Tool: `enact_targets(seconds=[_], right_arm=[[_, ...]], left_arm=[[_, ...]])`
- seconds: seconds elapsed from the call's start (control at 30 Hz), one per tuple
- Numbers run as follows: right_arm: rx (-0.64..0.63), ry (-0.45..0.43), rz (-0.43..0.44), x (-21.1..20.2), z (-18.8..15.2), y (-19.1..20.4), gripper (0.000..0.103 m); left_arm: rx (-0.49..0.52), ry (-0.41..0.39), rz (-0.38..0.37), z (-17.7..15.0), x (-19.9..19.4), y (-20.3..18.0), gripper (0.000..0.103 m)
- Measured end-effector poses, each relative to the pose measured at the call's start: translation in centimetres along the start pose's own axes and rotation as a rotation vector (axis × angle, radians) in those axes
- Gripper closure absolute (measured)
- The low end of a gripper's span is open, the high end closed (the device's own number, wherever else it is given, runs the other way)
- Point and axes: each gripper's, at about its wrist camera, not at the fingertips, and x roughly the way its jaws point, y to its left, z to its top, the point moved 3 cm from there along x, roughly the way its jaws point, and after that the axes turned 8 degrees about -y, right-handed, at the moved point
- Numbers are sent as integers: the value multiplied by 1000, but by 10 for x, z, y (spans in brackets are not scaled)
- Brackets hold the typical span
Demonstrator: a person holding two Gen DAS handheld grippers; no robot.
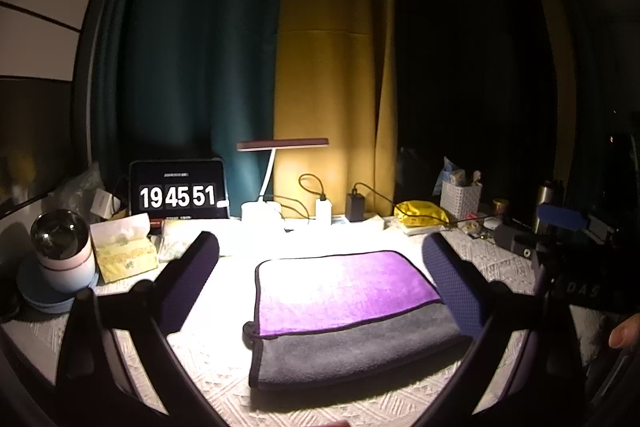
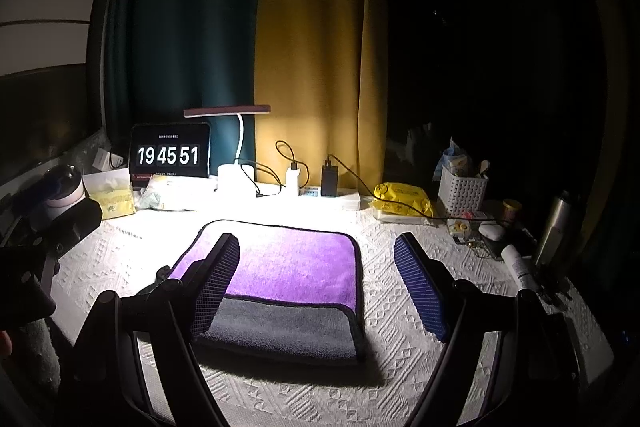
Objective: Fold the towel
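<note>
The towel (image 2: 280, 279) lies folded on the desk (image 2: 400, 307), and both grippers' jaws are wide apart, holding nothing.

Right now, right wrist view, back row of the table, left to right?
Tissue box → clock display → desk lamp → white charger → black charger → yellow packet → white basket → steel bottle.

A home, likely a bedroom or study corner at night. Teal and mustard curtains (image 2: 256, 27) hang behind a bench (image 2: 400, 307) covered with a white textured cloth. Along its back edge stand a lit desk lamp (image 2: 236, 131), a tablet clock (image 2: 170, 153) reading 19 45 51, a tissue pack (image 1: 124, 247), plugged-in chargers (image 2: 330, 175) and a white basket (image 2: 460, 193) of small household items.
</note>
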Motion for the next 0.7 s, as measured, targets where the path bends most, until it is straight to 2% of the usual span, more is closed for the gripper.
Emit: enact_targets(seconds=[0.23, 0.47, 0.57, 0.7], right_arm=[[4, 45, -7, 16, -12, -6, 21], [17, 97, -59, 36, -27, -31, 21], [31, 121, -70, 44, -36, -39, 21], [34, 127, -64, 53, -45, -47, 21]], left_arm=[[11, 51, -33, -12, 21, -8, 1], [-43, 178, -17, -39, 53, 2, 2], [-49, 208, -14, -47, 61, 5, 2], [-131, 247, -29, -57, 72, 15, 2]])
